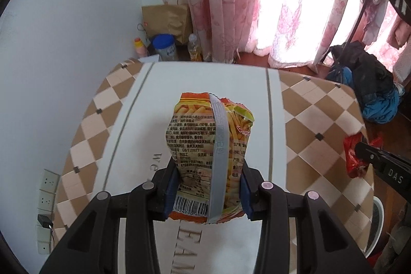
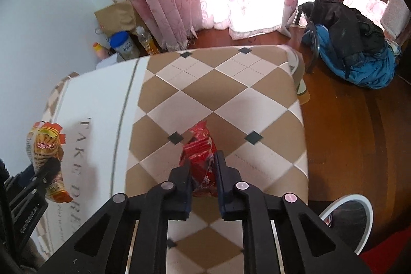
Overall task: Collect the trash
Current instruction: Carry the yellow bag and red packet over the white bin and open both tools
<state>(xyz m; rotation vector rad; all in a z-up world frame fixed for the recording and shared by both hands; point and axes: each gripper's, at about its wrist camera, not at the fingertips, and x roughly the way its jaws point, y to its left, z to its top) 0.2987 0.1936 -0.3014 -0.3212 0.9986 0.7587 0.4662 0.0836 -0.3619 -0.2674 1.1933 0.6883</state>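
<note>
My left gripper (image 1: 208,193) is shut on an orange and yellow snack bag (image 1: 205,145) with a grey seam, held upright above the table (image 1: 179,78). The same bag (image 2: 47,153) shows at the left of the right wrist view, in the left gripper's fingers (image 2: 50,167). My right gripper (image 2: 203,186) is shut on a red snack wrapper (image 2: 201,156), held above the checkered part of the tablecloth (image 2: 205,94). The red wrapper (image 1: 355,158) and the right gripper (image 1: 364,152) also show at the right edge of the left wrist view.
A white round bin (image 2: 346,220) stands on the wooden floor to the right of the table. A blue and black pile of bags (image 2: 352,43) lies at the back right. Bottles, a blue-lidded jar (image 1: 164,46) and a brown paper bag (image 1: 167,19) stand by the wall and pink curtains.
</note>
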